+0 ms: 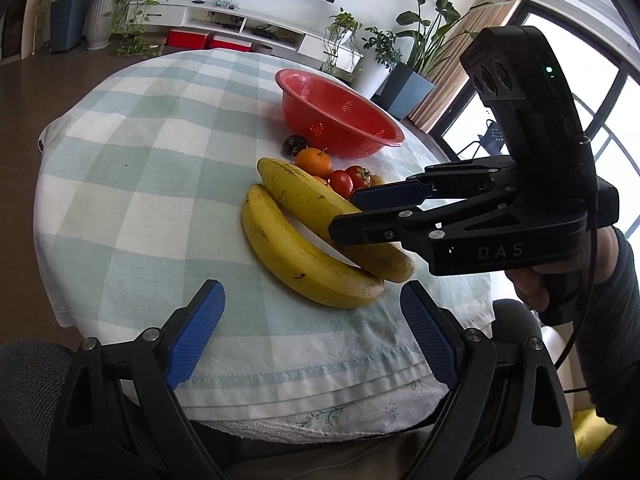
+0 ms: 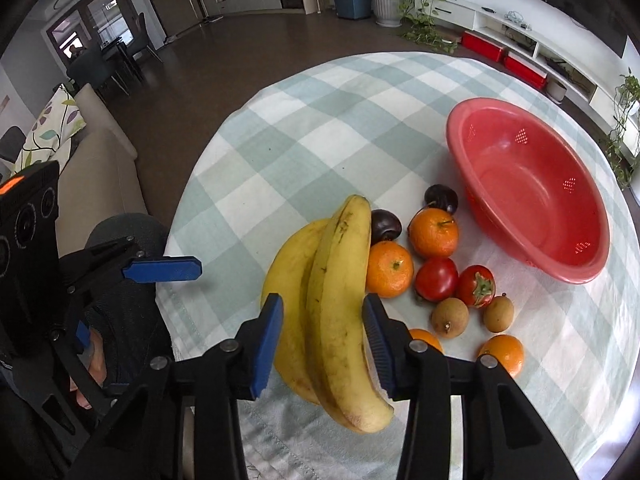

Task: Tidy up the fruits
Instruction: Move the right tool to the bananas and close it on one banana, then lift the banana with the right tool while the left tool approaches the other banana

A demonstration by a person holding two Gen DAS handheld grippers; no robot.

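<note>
On the left the checked cloth (image 1: 132, 184) lies bare, broad open room running from the near hem to the far rim of the round bench (image 1: 424, 148). The left tongs (image 1: 310, 322) hang released at the near edge, their blue pads wide apart with nothing between them, just short of the banana pair.

Two bananas (image 2: 332, 304) lie side by side near the middle. The right tongs (image 2: 322, 340) straddle the right-hand banana, one blue pad on either side; whether the pads actually press its skin I cannot tell.

Right of the bananas sits a tight cluster: oranges (image 2: 390, 268), two tomatoes (image 2: 436, 278), dark plums (image 2: 384, 224) and small brown fruits (image 2: 450, 316), with little gap among them. Farther right the red colander (image 2: 528, 184) stands empty, close to the bench's far-right edge.
</note>
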